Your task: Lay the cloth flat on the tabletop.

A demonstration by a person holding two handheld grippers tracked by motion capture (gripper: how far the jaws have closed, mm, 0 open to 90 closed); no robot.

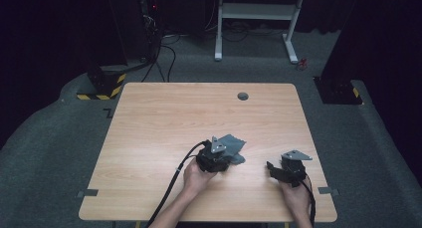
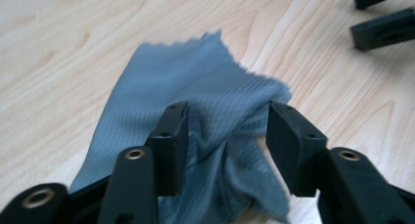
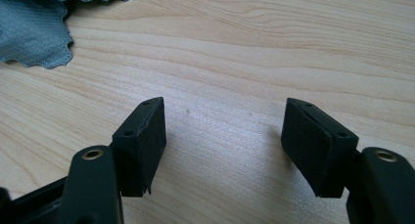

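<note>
The wooden surface (image 1: 164, 138) carries just one thing to work on, a grey cloth (image 1: 233, 144) lying a little toward five o'clock from its centre, rumpled and part-folded rather than flat. In the left gripper view the cloth (image 2: 195, 101) spreads away toward twelve o'clock with a bunched ridge rising between the jaws, and its scalloped edge sits up at the far end. The left gripper (image 1: 215, 161) sits at the cloth's near edge, at about seven o'clock of it, with its jaws parted; the pads stand off the fabric on both sides, so nothing is pinched right now. The right gripper (image 1: 271, 169) waits at three o'clock of the cloth, well apart from it, jaws wide open over bare wood (image 3: 225, 87), the cloth's corner (image 3: 29, 33) off at ten o'clock in its own view. My read: a fold or tug looks delivered and let go, yet the cloth is far from neat, so smoothing or another fold is left.
</note>
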